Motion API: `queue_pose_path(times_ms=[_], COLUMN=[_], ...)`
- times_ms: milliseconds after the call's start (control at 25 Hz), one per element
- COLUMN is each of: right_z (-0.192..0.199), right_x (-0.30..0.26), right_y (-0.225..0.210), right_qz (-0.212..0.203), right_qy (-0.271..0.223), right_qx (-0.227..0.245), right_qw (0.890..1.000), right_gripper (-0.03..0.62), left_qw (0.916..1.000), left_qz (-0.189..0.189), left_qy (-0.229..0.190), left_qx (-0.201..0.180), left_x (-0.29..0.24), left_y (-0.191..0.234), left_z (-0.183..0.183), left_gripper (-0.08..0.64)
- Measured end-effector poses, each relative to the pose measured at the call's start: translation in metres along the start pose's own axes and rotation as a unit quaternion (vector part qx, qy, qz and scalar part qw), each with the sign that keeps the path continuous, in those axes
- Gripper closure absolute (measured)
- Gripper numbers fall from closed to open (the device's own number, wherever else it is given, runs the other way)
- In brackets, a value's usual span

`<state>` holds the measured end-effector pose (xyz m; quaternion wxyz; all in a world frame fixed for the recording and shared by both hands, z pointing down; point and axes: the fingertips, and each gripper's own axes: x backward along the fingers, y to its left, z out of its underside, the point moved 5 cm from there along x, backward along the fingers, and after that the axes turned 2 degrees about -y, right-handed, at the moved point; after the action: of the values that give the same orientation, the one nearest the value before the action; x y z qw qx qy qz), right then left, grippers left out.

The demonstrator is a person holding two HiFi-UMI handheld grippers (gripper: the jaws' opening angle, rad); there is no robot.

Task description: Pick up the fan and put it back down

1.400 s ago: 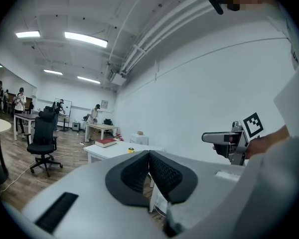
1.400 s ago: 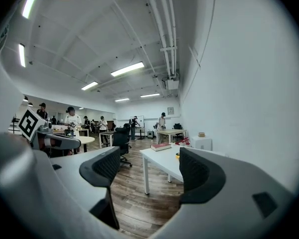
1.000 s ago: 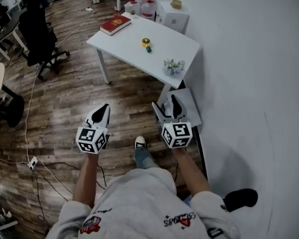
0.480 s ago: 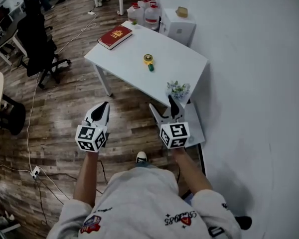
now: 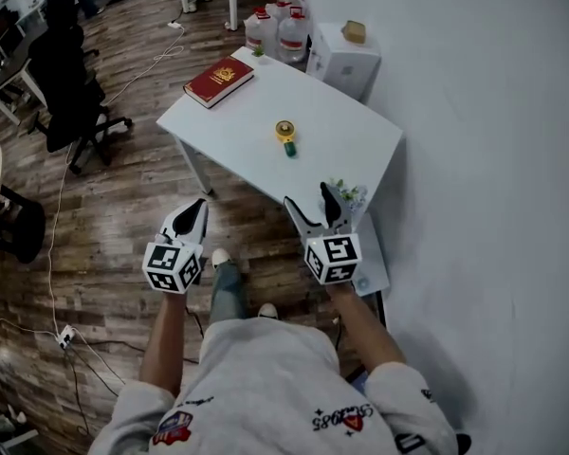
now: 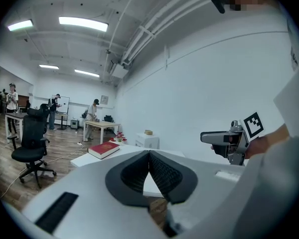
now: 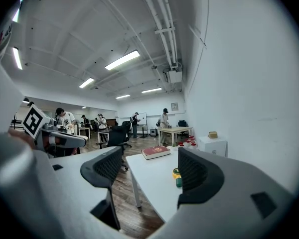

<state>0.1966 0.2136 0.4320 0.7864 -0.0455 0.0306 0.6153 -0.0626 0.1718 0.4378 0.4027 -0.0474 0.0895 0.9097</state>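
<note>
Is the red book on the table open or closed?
Closed. The red book lies flat near a corner of the white table, with its cover facing up and no pages spread out.

Dark wood floor [image 5: 133, 197]; white wall [image 5: 484, 159]; white table [image 5: 341, 131]; black office chair [image 5: 71, 88].

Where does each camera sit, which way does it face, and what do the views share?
Head view: on the person's head, facing steeply down at the white table and fan; forearms, sweatshirt, left gripper and right gripper show.
Left gripper view: on the left gripper, facing along its shut jaws toward the table and red book; the right gripper shows at right.
Right gripper view: on the right gripper, facing along its open jaws at the table; the left gripper shows at left.
Shared: all show the red book.
</note>
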Motion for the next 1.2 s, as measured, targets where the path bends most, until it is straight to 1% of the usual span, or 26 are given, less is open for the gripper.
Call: queue_pose_path(times_ms=[240,360,520,760,960,1200], right_z=[0.002,0.004,-0.002,-0.016,-0.025,-0.033], right_x=[-0.055,-0.086,-0.137,-0.205,-0.254,-0.298], right_y=[-0.029,-0.048,-0.066,-0.089,-0.099,-0.103], right_qz=[0.027,0.053,0.083,0.130,0.156,0.167], right_qy=[-0.004,0.000,0.002,0.013,0.021,0.028], right_qx=[-0.008,-0.011,-0.013,-0.016,-0.023,-0.017], right_qw=[1.000,0.999,0.996,0.991,0.987,0.985], right_gripper=[0.253,0.255,0.255,0.255,0.255,0.256], left_qw=[0.9996,0.9982,0.9955,0.9888,0.9838,0.9807], left_qz=[0.028,0.059,0.094,0.147,0.177,0.193], left_qy=[0.008,0.011,0.014,0.027,0.030,0.033], left_qx=[0.003,-0.001,-0.003,-0.005,-0.003,0.004], left_x=[-0.071,-0.117,-0.178,-0.262,-0.311,-0.349], left_y=[0.035,0.054,0.092,0.142,0.179,0.213], left_z=[0.002,-0.005,-0.019,-0.044,-0.062,-0.072], left_gripper=[0.555,0.555,0.555,0.555,0.555,0.555])
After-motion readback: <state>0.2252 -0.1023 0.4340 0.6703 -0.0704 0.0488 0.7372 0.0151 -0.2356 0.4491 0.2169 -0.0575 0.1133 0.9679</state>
